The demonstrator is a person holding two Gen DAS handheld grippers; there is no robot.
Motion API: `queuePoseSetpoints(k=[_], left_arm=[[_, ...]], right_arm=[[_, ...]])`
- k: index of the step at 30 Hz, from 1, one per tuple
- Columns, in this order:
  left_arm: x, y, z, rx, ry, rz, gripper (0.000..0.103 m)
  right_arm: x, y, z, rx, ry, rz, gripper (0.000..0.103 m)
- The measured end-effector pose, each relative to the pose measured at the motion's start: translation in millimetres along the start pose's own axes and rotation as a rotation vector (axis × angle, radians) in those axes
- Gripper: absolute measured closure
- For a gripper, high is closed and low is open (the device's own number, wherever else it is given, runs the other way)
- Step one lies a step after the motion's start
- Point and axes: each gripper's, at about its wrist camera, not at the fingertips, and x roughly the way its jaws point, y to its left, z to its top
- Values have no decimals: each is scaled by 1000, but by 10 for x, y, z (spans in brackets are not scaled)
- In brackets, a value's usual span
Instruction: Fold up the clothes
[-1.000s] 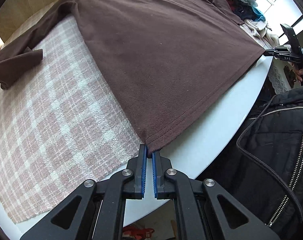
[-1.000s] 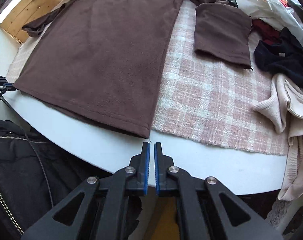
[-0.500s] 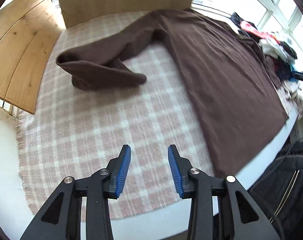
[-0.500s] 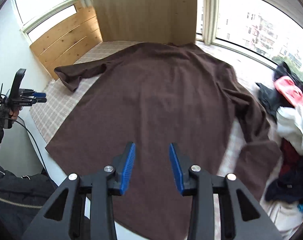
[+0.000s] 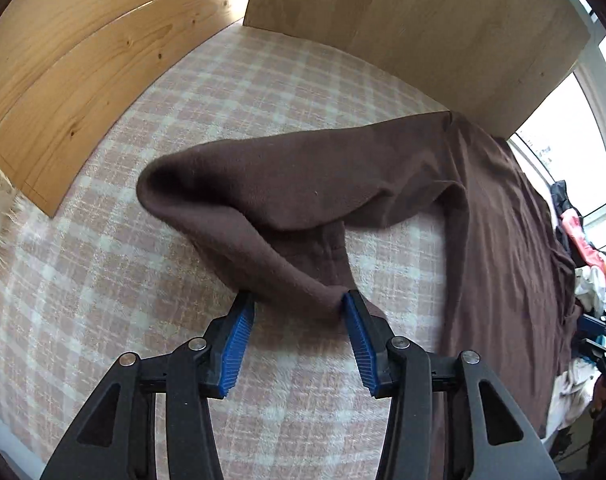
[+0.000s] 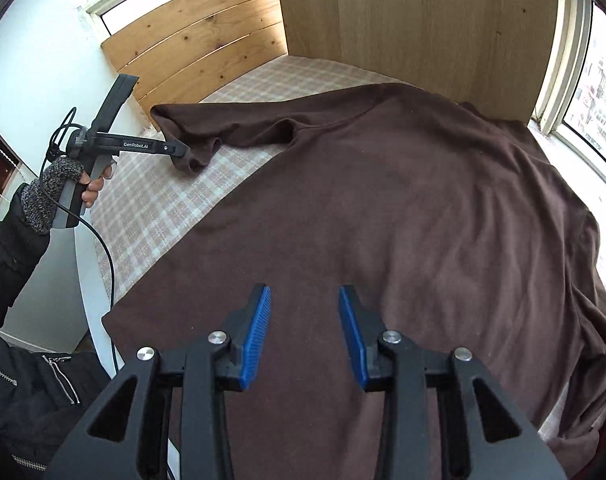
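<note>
On the plaid cloth (image 5: 115,288) that covers the tabletop (image 6: 87,280), the brown top (image 6: 403,216) lies spread flat, its body toward the window side and its left sleeve (image 5: 287,184) doubled back on itself in a loop. The left claw (image 5: 299,312) stands wide, its blue pads on either side of the sleeve's cuff end, cloth between them but not pinched. The right claw (image 6: 305,320) is also wide and holds nothing, hovering over the lower body of the top.

By my reading, the step is taking the cuff so the sleeve can be laid across the body. To do it well, close on the cuff's full thickness, both layers, near its edge; lift only enough to clear the plaid cloth, and carry it over without dragging the shoulder out of line. The right claw could steady the body meanwhile.

Whether the left pads already touch the fabric is hard to judge. The cuff's opening is hidden beneath the fold, the right sleeve is cut off at the frame edge, and the pile of other clothes (image 5: 583,256) is too distorted to sort.
</note>
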Motion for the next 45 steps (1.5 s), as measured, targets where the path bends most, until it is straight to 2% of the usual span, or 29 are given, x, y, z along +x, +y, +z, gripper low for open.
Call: queuePoseSetpoints(k=[1, 2, 4, 5, 9, 12, 14, 16, 20, 23, 28, 34, 37, 39, 42, 44, 45], left_arm=[[34, -15, 19, 16, 2, 36, 89], [68, -30, 37, 33, 4, 73, 97], [-22, -43, 28, 72, 1, 102, 97], [-119, -36, 19, 99, -4, 142, 97], [-587, 55, 10, 195, -44, 373, 97], [-870, 233, 23, 208, -63, 471, 83], [-1019, 329, 8, 223, -71, 522, 64], [-1087, 390, -59, 249, -67, 548, 59], [-1060, 577, -302, 262, -18, 505, 59], [-971, 695, -537, 272, 6, 468, 59], [-756, 895, -841, 275, 33, 432, 59], [-551, 1006, -608, 241, -25, 305, 60], [-518, 1031, -455, 222, -60, 223, 99], [-620, 1024, -370, 212, -77, 138, 99], [-912, 1009, -303, 231, -96, 94, 99], [-1123, 1017, -262, 243, -95, 88, 99], [-1219, 1051, -232, 232, -91, 63, 99]], right_arm=[[28, -58, -14, 11, 8, -4, 68], [49, -102, -26, 20, 13, -4, 68], [42, -186, -47, 18, -1, 4, 68], [43, -220, -43, 15, -9, 2, 68], [127, -340, 45, 38, -5, 12, 67], [196, -282, 124, 24, 6, 21, 68], [204, -161, 169, -16, 5, 12, 68], [190, -22, 217, -51, -2, 4, 68], [211, 251, 342, -110, -20, -6, 67], [353, 445, 482, -121, -20, -24, 67], [642, 804, 812, -155, -14, 2, 67], [987, 1196, 1308, -213, -1, 20, 67], [1123, 1254, 1512, -284, -9, -33, 67], [1226, 1141, 1649, -297, 0, -89, 67], [1410, 789, 1889, -232, 13, -94, 68], [1586, 552, 2054, -188, 39, -95, 79], [1687, 451, 2132, -173, 56, -103, 98]])
